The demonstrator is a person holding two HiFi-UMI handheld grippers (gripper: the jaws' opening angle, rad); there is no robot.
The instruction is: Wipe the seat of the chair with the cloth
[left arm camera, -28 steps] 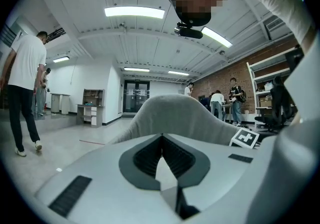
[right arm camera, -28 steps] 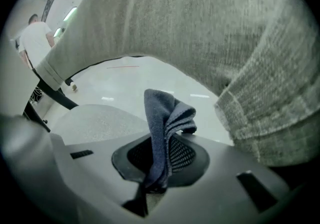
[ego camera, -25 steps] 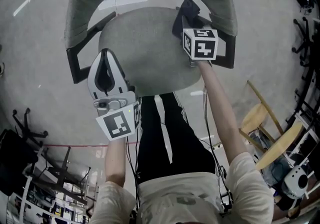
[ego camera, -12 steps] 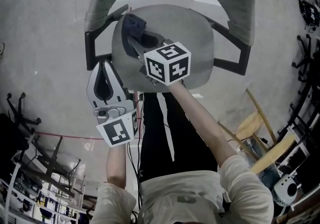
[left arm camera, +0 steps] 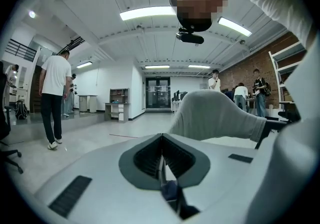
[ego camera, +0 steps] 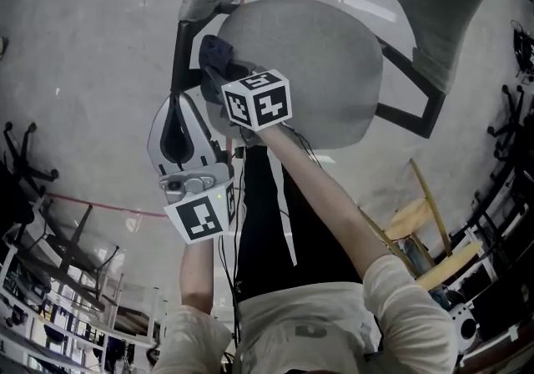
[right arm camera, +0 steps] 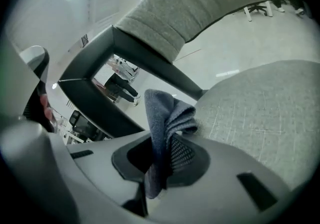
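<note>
swept across since a second ago: right gripper (right arm camera: 161,160) has gone from the far right side of the seat (ego camera: 317,72) over to its left edge, and the whole chair sits further right in the head view. jaws of the right gripper are clamped narrow on the cloth (right arm camera: 164,118), a dark blue bunch that stands up past the jaw tips and folds over toward the seat fabric. the fold looks to be at or on the seat's left rim, but the right gripper view does not settle whether it is pressed down or only brushing. just beyond it the black armrest (right arm camera: 120,50) bracket crosses close, with the grey backrest (right arm camera: 200,3) above. left gripper (ego camera: 177,122) has kept its place off the seat, beside the front-left corner over the floor; its jaws are closed together with nothing of the task between them, and it takes no part in the wipe. step in hand, as i read it: wiping under way, at the left end of one pass. much of the seat's middle and front shows no sign either way, so progress is hard to rate. next move probably calls for turning the stroke back rightward, cloth kept flat to the fabric, row shifted toward the front, and staying clear of the armrest bracket so the cloth does not snag.
</note>
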